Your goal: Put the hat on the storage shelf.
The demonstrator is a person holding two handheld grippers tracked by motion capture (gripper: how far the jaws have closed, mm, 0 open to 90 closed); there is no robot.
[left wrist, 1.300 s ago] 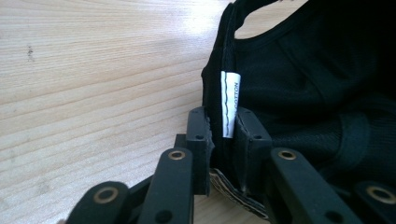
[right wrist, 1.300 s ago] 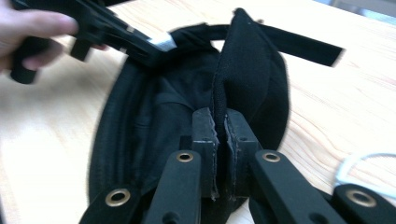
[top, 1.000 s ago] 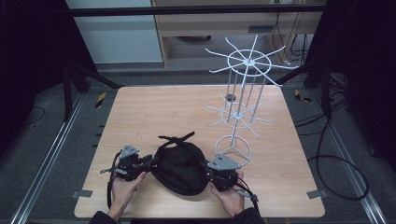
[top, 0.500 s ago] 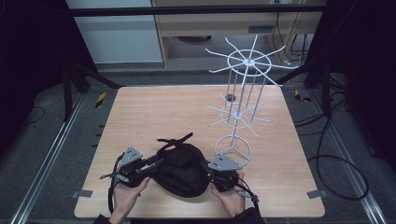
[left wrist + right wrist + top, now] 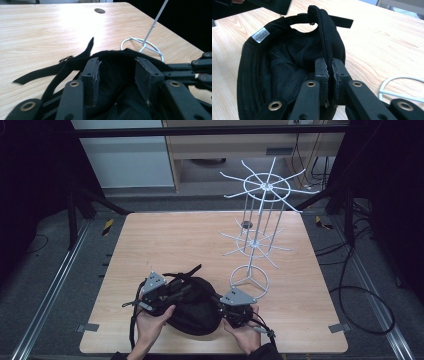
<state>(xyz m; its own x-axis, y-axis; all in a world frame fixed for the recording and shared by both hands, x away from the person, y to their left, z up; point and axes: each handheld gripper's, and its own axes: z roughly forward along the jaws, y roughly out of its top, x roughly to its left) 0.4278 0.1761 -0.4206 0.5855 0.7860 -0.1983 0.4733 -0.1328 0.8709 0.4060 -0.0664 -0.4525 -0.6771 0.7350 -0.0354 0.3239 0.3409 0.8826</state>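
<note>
Cap (image 5: pixel 192 307) first: black, soft cloth, lying upside down at the near edge of the table (image 5: pixel 175 245), between my two hands, just in front of the round foot of the white wire rack (image 5: pixel 260 235). My right gripper (image 5: pixel 327 71) has its jaws pressed together on the cap's rim, the cloth edge standing up between the pads. My left gripper (image 5: pixel 120 75) is spread wide, its jaws hanging over the opposite side of the cap with dark cloth under and between them; I cannot tell whether either pad is touching.

I judge the cap light and floppy. The crown sags, the strap (image 5: pixel 57 68) trails loose across the wood, and a white label (image 5: pixel 260 35) shows inside, so the lining is facing up. It will not hold a shape by itself, and one pinch lets the rest droop. The stitched rim looks like the firmest part to take, so I would close my left jaws on it opposite the right ones to keep the opening spread. The strap could snag on the rack's wire arms.
</note>
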